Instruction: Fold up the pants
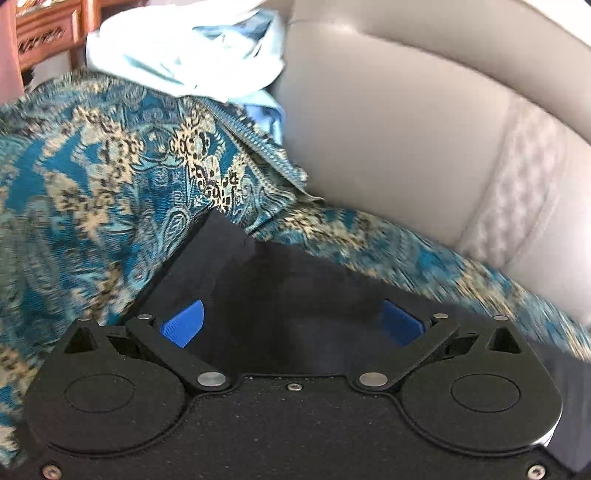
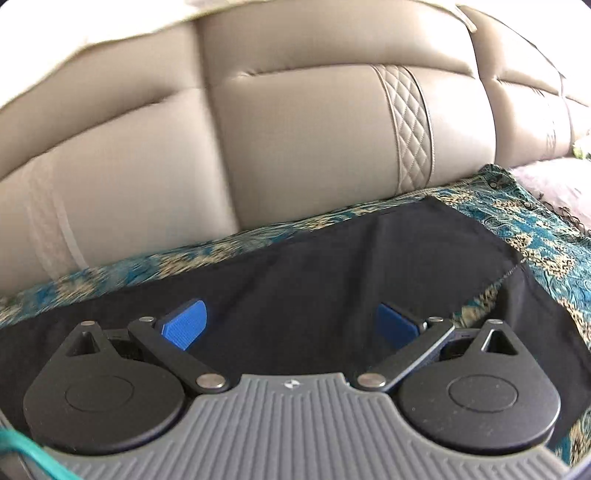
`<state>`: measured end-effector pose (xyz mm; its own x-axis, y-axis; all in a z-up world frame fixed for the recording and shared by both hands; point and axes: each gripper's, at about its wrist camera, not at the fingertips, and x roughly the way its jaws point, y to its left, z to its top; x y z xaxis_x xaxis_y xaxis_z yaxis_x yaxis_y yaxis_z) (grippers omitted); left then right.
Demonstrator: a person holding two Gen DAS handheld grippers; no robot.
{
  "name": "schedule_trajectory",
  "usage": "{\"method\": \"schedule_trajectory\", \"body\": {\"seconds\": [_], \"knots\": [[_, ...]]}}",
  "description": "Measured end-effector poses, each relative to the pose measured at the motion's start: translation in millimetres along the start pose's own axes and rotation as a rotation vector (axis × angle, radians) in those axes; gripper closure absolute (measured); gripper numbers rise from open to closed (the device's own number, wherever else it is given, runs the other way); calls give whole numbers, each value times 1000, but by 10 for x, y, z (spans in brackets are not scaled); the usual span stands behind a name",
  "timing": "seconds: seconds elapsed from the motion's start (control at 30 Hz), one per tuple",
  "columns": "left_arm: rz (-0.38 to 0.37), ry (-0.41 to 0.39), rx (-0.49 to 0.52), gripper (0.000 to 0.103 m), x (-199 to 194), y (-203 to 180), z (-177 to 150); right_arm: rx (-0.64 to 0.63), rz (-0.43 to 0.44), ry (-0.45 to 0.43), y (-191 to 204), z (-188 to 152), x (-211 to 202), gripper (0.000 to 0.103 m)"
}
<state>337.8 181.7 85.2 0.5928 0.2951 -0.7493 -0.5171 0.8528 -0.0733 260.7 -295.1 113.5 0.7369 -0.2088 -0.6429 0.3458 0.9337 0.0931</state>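
- The left gripper (image 1: 291, 323) hangs low over the black pants (image 1: 280, 280), its blue pads (image 1: 183, 325) spread wide apart – jaws open, nothing pinched between them.
- In the left wrist view the pants lie on a teal and gold paisley throw (image 1: 110, 177); one squared end of the dark cloth juts toward 11 o'clock from between the fingers, and its edge there looks folded over.
- At 12 o'clock in that view, a crumpled pale blue garment (image 1: 192, 55) sits on the throw against the beige leather sofa back (image 1: 406, 129), well apart from the pants.
- A carved wooden piece of furniture (image 1: 48, 33) shows at 10 o'clock in the corner, blurred.
- The right gripper (image 2: 291, 326) is likewise open – blue pads (image 2: 184, 328) set wide, with black cloth lying beneath and between them but not gripped.
- In the right wrist view the pants (image 2: 369, 258) spread flat from 9 o'clock across to 3 o'clock, the far edge running just beside the sofa back (image 2: 295, 147).
- Toward 2 o'clock the pants end in a squared corner; below it a sliver of the paisley throw (image 2: 546, 236) shows through a gap between two dark panels.
- A teal cord (image 2: 33, 448) crosses the corner at 8 o'clock, beside the gripper's grey ribbed body.
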Motion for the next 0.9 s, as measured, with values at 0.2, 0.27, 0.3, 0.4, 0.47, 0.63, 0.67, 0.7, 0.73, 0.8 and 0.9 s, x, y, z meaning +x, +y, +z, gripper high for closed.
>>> {"method": "schedule_trajectory", "body": {"seconds": [0.2,0.27,0.3,0.4,0.47,0.63,0.67,0.7,0.73,0.8,0.9], "knots": [[128,32,-135,0,669,-45,162,58,-52,33,69,186,442,0],[148,31,-179,0,819,-53,203,54,-59,32,114,165,517,0],[155,36,-198,0,886,-59,219,49,-63,35,140,152,560,0],[165,70,-247,0,1090,-62,261,35,-72,52,217,106,672,0],[148,107,-278,3,1192,-42,277,31,-71,62,265,80,739,0],[233,78,-283,60,1187,-19,260,22,-51,85,393,21,834,0],[226,78,-270,70,1179,-6,263,20,-44,90,429,11,841,0],[184,76,-265,79,1159,24,269,18,-35,94,467,4,843,0],[142,75,-274,91,1128,63,273,17,-27,96,506,-3,838,0],[108,73,-296,96,1045,126,235,13,-7,96,587,-19,806,0],[76,56,-269,98,902,165,167,-8,25,98,730,-43,728,0]]}}
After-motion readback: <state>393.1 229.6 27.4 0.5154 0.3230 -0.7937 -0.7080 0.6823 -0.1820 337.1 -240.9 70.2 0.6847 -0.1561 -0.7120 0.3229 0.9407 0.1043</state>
